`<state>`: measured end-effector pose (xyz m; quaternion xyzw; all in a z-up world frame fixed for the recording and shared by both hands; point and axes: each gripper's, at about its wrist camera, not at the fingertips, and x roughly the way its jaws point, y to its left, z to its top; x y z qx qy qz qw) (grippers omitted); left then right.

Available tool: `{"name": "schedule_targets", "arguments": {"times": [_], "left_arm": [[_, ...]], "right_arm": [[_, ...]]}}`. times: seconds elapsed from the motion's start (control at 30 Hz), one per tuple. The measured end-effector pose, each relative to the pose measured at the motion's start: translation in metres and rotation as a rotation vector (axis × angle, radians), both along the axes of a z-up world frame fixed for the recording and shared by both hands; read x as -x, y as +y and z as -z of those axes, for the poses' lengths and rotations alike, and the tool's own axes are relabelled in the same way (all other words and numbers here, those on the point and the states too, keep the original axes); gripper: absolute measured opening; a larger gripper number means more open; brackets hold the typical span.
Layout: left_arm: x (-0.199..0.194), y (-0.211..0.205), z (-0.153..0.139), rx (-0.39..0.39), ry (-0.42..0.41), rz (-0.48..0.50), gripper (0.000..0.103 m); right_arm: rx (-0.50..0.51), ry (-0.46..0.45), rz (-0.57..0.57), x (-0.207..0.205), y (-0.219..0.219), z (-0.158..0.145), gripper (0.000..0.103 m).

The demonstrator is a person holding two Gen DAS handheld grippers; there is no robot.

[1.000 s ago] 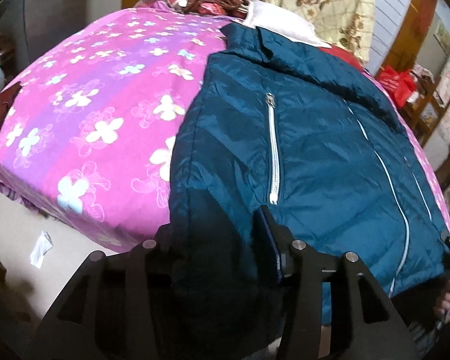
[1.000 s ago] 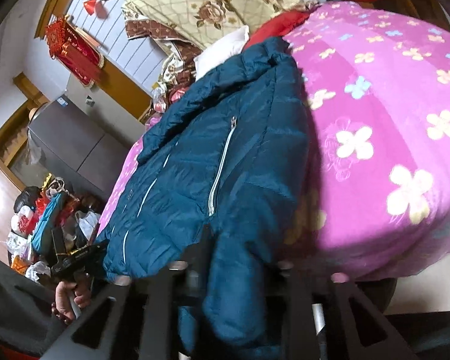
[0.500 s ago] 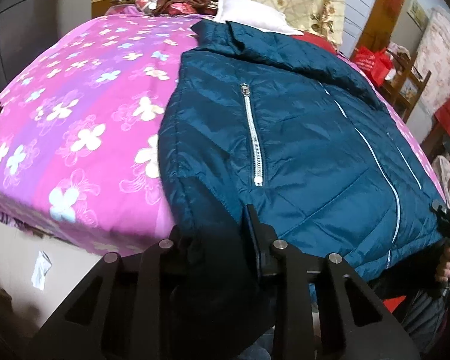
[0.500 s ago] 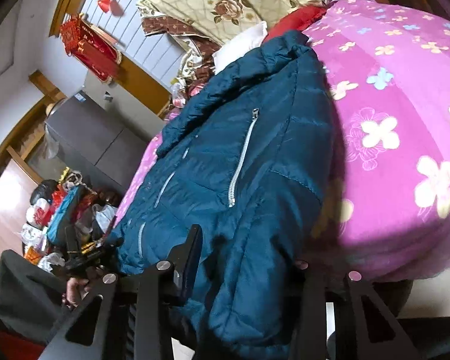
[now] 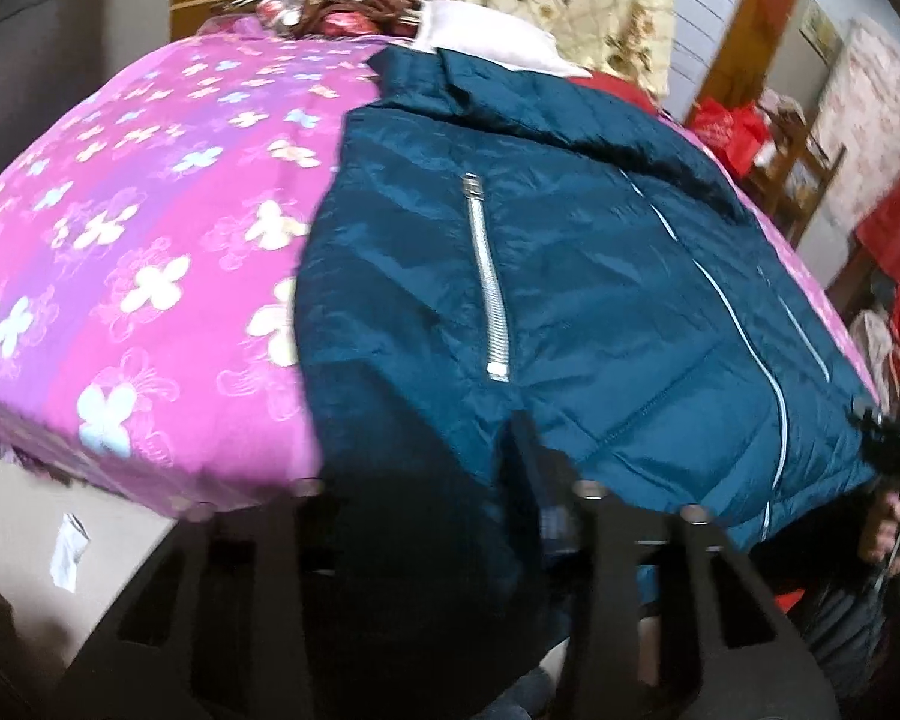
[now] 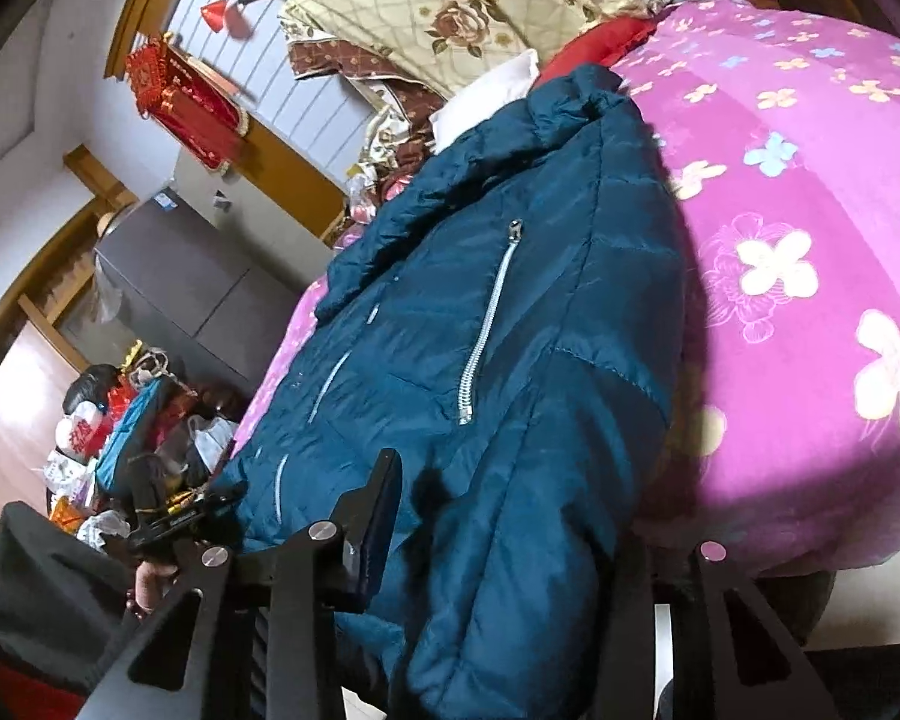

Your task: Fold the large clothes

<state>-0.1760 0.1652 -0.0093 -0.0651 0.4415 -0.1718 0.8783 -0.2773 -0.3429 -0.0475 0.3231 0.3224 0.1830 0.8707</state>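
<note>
Left gripper: jaws part-way apart and opening, thick dark fold of the jacket filling the gap. Only one finger showing, the other buried under fabric. Pads look pressed into the padding (bulky fill, so no full close expected).

Right gripper: roughly a third open, padded hem bunched between the fingers, near-side finger exposed, far one hidden behind cloth. Reads as a grip on the opposite hem corner.

Probable reason for the two-corner hold: hem hanging off the near bed edge, needs lifting and carrying toward the collar for a bottom-up fold. Fold not started.

Ahead of both grippers: jacket front-up on the pink floral bedcover, collar at the far end, pocket zip running away from the left gripper, sleeves apparently tucked under or folded in (cannot tell which).

Beyond the collar: white pillow and stacked quilts, limiting the landing room at the far end. Bare bedcover to the outside of each gripper. Beside the bed: floor clutter and grey cabinet, well clear of the fold path. Paper scrap on the floor, irrelevant.

Risk: slick shell slipping from the opening left jaws.
</note>
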Motion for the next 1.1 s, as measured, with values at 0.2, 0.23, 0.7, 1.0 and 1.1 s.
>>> {"name": "schedule_targets", "arguments": {"times": [0.2,0.23,0.7,1.0,1.1], "left_arm": [[0.0,0.002,0.001,0.003,0.006,-0.023,0.023],[0.0,0.0,0.001,-0.007,0.003,-0.025,0.023],[0.009,-0.015,0.002,-0.137,-0.066,-0.075,0.029],[0.007,-0.014,0.003,-0.147,-0.062,-0.106,0.033],[0.007,-0.015,0.003,-0.155,-0.064,-0.105,0.033]], "right_arm": [[0.017,0.013,0.01,0.0,0.003,0.005,0.041],[0.018,0.007,0.008,-0.001,0.004,0.005,0.041],[0.074,0.007,0.023,0.0,0.011,0.002,0.041],[0.132,0.016,0.003,-0.003,0.016,-0.003,0.042],[0.102,0.019,0.002,-0.004,0.013,-0.001,0.043]]}}
